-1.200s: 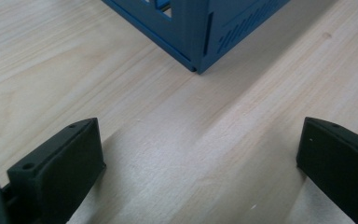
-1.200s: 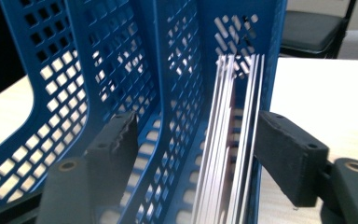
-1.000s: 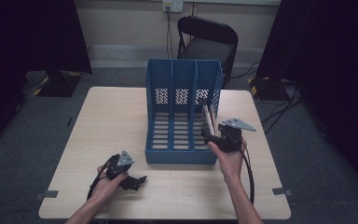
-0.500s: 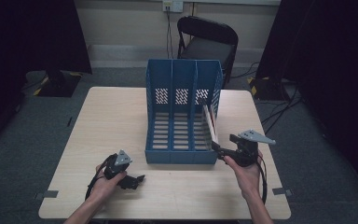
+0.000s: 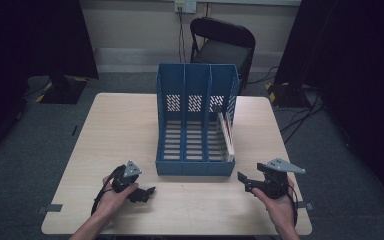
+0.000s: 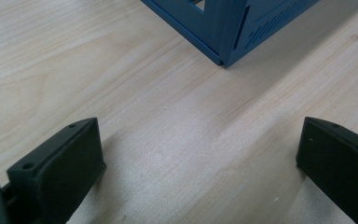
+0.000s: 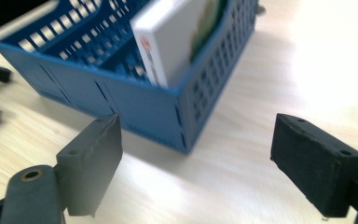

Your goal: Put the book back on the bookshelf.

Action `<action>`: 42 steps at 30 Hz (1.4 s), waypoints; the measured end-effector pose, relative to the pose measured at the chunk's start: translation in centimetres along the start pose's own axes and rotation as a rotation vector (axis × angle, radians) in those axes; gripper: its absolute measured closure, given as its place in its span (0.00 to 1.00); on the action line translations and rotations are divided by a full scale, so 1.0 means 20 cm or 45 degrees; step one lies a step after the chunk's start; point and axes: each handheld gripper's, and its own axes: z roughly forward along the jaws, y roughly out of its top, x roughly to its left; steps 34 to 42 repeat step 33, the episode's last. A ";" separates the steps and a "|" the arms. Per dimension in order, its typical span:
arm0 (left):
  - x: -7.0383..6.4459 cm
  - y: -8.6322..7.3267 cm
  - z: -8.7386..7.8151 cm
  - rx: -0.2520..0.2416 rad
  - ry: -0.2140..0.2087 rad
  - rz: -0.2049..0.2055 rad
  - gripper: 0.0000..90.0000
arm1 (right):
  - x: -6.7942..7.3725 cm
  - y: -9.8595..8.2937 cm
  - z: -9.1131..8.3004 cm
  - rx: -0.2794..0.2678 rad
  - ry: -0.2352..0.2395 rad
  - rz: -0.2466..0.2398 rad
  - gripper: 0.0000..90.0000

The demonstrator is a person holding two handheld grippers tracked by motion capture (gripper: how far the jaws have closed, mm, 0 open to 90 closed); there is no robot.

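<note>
The book [image 5: 227, 136] is standing on edge in the rightmost slot of the blue file rack [image 5: 196, 167], leaning against its outer wall on the table [image 5: 120, 125]. The right gripper [image 5: 247, 182] is sitting just off the rack's front right corner, jaws spread wide and holding nothing, clear of the book. The left gripper [image 5: 147, 192] is resting near the front left corner, likewise wide open and empty. The book's cover is showing blurred, its title unreadable.

Place: a lab-like recording room is showing here.
Curtains: black drapes [image 5: 360, 75] are hanging on both sides.
Floor: grey carpet [image 5: 40, 145] with cables is lying around a wooden table [image 5: 120, 130].
Furniture: a black folding chair [image 5: 222, 45] is standing by the wall.
</note>
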 end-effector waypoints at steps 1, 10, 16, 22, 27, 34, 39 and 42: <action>0.00 0.00 0.00 0.000 0.000 0.000 0.00 | 0.00 -0.02 0.00 0.018 -0.019 -0.012 0.23; -0.02 0.01 0.01 0.000 0.038 -0.035 0.00 | 0.01 -0.17 0.10 0.166 -0.029 -0.030 0.20; -0.02 0.01 0.01 -0.001 0.035 -0.033 0.00 | 0.03 -0.22 0.19 0.281 -0.010 -0.094 0.19; -0.01 0.01 0.01 -0.001 0.019 -0.013 0.00 | 0.05 -0.25 0.25 0.312 -0.064 -0.136 0.17; -0.01 0.02 0.02 -0.001 0.020 -0.014 0.00 | 0.05 -0.28 0.26 0.239 -0.071 -0.154 0.14; -0.01 0.02 0.02 -0.002 0.020 -0.017 0.00 | 0.07 -0.28 0.26 0.234 -0.122 -0.115 0.14; -0.01 0.02 0.02 -0.002 0.020 -0.017 0.00 | 0.07 -0.28 0.26 0.234 -0.122 -0.115 0.14; -0.01 0.02 0.02 -0.002 0.020 -0.017 0.00 | 0.07 -0.28 0.26 0.234 -0.122 -0.115 0.14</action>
